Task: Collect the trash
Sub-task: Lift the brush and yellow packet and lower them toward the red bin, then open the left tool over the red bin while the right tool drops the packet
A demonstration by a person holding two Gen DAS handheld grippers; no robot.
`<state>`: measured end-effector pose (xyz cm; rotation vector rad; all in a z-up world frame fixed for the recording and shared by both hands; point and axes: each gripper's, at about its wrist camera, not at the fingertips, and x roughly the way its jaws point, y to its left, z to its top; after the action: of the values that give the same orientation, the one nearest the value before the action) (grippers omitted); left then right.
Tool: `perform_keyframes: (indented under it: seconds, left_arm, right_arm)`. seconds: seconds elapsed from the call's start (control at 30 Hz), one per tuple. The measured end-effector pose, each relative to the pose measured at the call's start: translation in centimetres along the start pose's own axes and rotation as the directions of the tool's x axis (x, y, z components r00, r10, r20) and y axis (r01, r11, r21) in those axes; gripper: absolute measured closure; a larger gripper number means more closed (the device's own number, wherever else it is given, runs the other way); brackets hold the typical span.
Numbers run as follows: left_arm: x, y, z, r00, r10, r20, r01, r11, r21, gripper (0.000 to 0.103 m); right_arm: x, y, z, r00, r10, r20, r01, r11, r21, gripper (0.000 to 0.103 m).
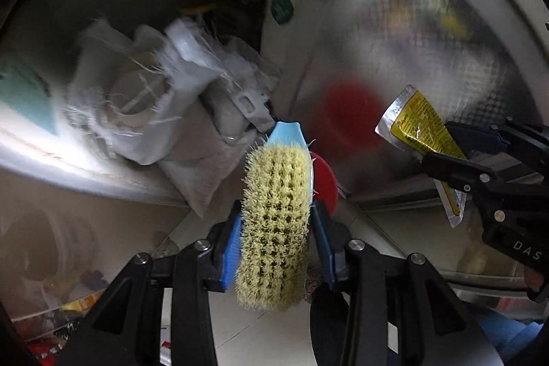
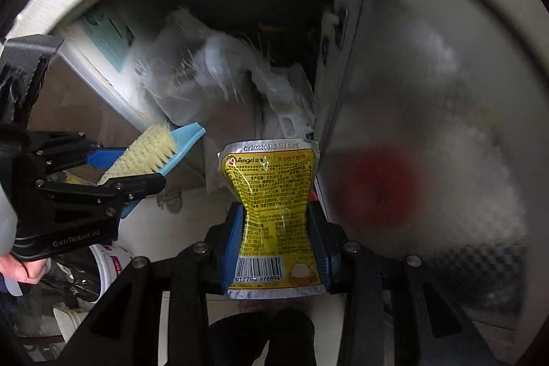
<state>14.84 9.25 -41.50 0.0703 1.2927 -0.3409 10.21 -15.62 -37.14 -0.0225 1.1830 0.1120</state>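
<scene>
Both hands are full. The left gripper (image 1: 276, 228) squeezes a scrub brush (image 1: 276, 221), and the right gripper (image 2: 276, 228) pinches a yellow packet (image 2: 274, 211) in the middle. Nothing is dropped in a bin yet — no bin shows. Ahead of both sit white sacks (image 1: 137, 105) — beside them a frosted door (image 1: 429, 57).

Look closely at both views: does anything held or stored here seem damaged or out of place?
Yes. The yellow sachet is crushed into an hourglass shape in the right claw. The white sack behind has frayed, torn edges. The left claw grips a scrub brush, bristles facing the camera.
</scene>
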Motion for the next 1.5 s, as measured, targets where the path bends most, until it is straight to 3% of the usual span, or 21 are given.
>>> perform_keyframes:
  seconds: [0.17,0.53,0.63,0.8,1.13,1.37,1.5]
  left_arm:
    - [3.1,-0.6,0.7,0.999,-0.007,-0.039,0.009,0.999,0.045,0.066]
    - [7.0,-2.4,2.4,0.987,-0.114,-0.115,0.128,0.984,0.126,0.066]
    - [7.4,-3.0,2.7,0.990,-0.076,-0.119,0.094,0.983,0.156,0.066]
    - [7.6,-3.5,2.8,0.987,-0.090,-0.132,0.114,0.975,0.190,0.066]
    - [5.9,-2.1,1.7,0.992,-0.062,-0.108,0.078,0.986,0.146,0.048]
    - [4.4,0.9,-0.6,0.996,-0.015,-0.092,0.021,0.998,0.067,0.047]
    - [4.1,2.4,-2.0,0.996,0.011,-0.088,-0.010,1.000,0.021,0.037]
  right_arm:
    - [2.6,-1.3,-0.6,0.999,-0.020,-0.028,0.021,0.999,0.030,0.068]
    - [3.7,-3.7,-1.9,0.998,-0.048,-0.044,0.052,0.993,0.104,0.068]
    - [3.5,-4.0,-2.1,0.998,-0.053,-0.044,0.058,0.993,0.105,0.068]
    - [3.6,-4.2,-2.3,0.997,-0.058,-0.050,0.064,0.991,0.117,0.068]
    - [3.4,-2.9,-2.0,0.997,-0.046,-0.055,0.050,0.996,0.074,0.068]
    - [4.0,-0.3,-1.3,0.997,-0.011,-0.072,0.010,1.000,-0.015,0.067]
    - [5.1,1.1,-1.1,0.996,0.002,-0.093,-0.008,0.998,-0.061,0.066]
